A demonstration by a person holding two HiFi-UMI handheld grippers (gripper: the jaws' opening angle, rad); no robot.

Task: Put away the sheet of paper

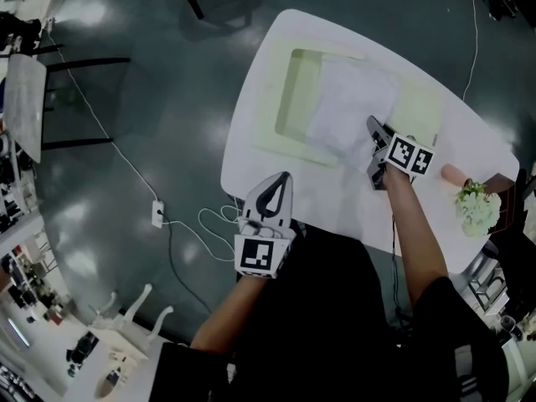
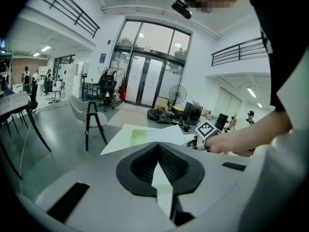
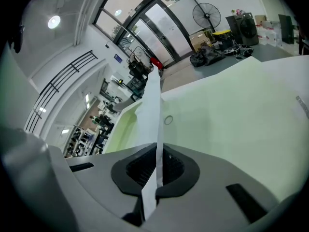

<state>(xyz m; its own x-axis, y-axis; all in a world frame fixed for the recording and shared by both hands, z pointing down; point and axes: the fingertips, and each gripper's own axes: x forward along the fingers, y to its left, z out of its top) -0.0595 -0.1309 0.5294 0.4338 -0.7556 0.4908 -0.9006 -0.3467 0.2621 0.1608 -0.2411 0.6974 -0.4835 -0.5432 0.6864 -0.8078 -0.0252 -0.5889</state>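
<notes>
A white sheet of paper (image 1: 347, 107) lies over an open pale green folder (image 1: 293, 90) on the white table (image 1: 276, 48). My right gripper (image 1: 372, 126) is at the sheet's near right edge and is shut on it. In the right gripper view the paper (image 3: 153, 110) stands edge-on between the closed pads of the right gripper (image 3: 157, 151), with the folder (image 3: 231, 110) spread behind it. My left gripper (image 1: 285, 178) hovers at the table's near edge, shut and holding nothing. From the left gripper (image 2: 157, 146), the paper (image 2: 164, 135) and the folder (image 2: 137, 137) lie ahead.
A white flower bunch (image 1: 477, 208) and a small pinkish object (image 1: 452, 174) sit at the table's right end. A power strip (image 1: 157, 214) with its cable lies on the dark floor to the left. A chair (image 2: 94, 117) stands beyond the table.
</notes>
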